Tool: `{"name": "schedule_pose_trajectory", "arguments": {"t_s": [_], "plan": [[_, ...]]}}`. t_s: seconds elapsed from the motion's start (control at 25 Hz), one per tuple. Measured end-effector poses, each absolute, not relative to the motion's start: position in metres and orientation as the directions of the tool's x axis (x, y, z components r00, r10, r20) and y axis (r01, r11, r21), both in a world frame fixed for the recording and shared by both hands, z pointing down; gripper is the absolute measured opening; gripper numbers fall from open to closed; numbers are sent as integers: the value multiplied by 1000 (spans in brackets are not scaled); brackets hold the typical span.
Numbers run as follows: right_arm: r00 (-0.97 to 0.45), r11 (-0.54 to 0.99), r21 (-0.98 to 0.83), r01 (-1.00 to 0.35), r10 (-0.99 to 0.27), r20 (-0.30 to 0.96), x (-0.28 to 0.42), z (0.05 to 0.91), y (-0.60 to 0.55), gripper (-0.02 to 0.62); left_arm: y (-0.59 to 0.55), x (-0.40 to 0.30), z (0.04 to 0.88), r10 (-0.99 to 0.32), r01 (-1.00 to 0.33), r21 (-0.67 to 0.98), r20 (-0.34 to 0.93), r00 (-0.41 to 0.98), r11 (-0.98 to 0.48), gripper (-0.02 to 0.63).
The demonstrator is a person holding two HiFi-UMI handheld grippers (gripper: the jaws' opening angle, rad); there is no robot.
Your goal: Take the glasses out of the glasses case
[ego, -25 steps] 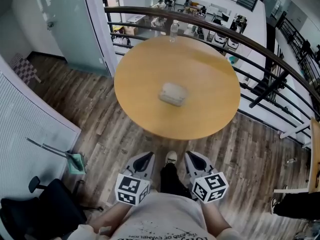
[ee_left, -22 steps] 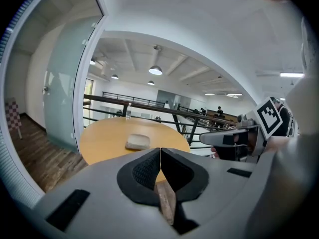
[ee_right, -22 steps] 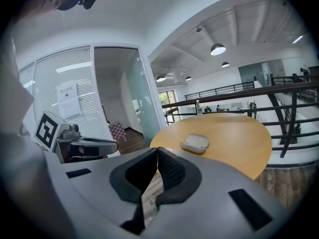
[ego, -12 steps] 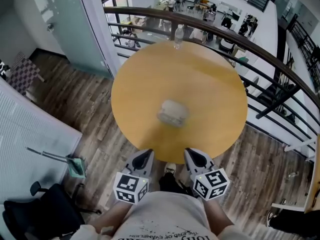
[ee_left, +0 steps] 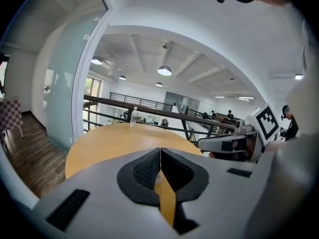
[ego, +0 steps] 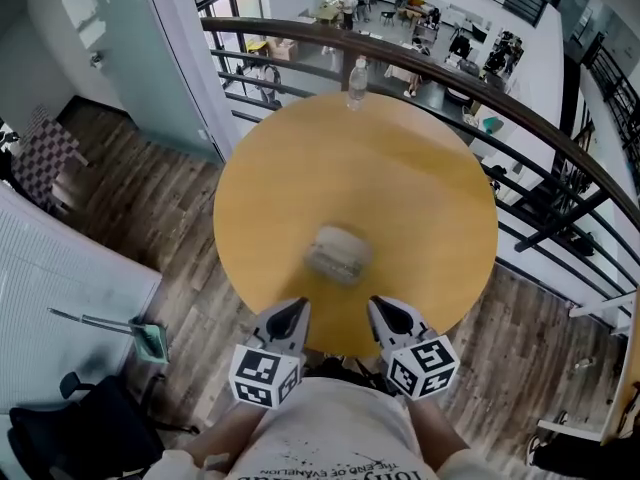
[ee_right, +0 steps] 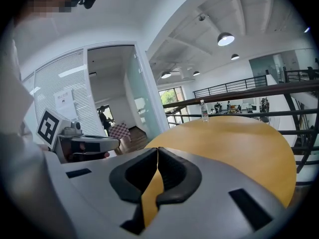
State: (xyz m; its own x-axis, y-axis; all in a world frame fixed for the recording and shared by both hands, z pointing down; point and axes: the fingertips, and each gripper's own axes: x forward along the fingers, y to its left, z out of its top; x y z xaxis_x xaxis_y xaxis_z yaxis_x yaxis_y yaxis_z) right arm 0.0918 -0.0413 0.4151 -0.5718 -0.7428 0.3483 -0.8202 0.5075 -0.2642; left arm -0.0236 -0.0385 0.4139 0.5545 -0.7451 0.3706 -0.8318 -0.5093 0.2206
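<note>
Clenched empty, the left hand-held gripper [ego: 292,315] and right hand-held gripper [ego: 388,314] face the glasses case [ego: 338,251] (bottle [ego: 357,76] beyond).

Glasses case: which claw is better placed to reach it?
Left, marginally. The left claw and right claw are both shut, empty, at the table's near edge; the glasses case lies almost centred between them, its nearer end leftward.
</note>
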Motion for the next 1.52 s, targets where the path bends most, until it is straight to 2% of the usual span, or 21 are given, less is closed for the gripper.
{"name": "schedule_pose_trajectory", "arguments": {"t_s": [0.36, 0.64, 1.52], "plan": [[-570, 492, -293, -820, -745, 346, 77, 416, -55, 26, -58, -25, 420, -682, -786, 220, 399, 612, -577, 25], [-547, 493, -238, -837, -744, 384, 75, 421, -61, 26, -72, -24, 422, -651, -757, 228, 399, 646, -612, 25], [-538, 514, -199, -834, -683, 494, 89, 485, -117, 26, -126, -15, 476, -611, -749, 249, 450, 651, -614, 25]]}}
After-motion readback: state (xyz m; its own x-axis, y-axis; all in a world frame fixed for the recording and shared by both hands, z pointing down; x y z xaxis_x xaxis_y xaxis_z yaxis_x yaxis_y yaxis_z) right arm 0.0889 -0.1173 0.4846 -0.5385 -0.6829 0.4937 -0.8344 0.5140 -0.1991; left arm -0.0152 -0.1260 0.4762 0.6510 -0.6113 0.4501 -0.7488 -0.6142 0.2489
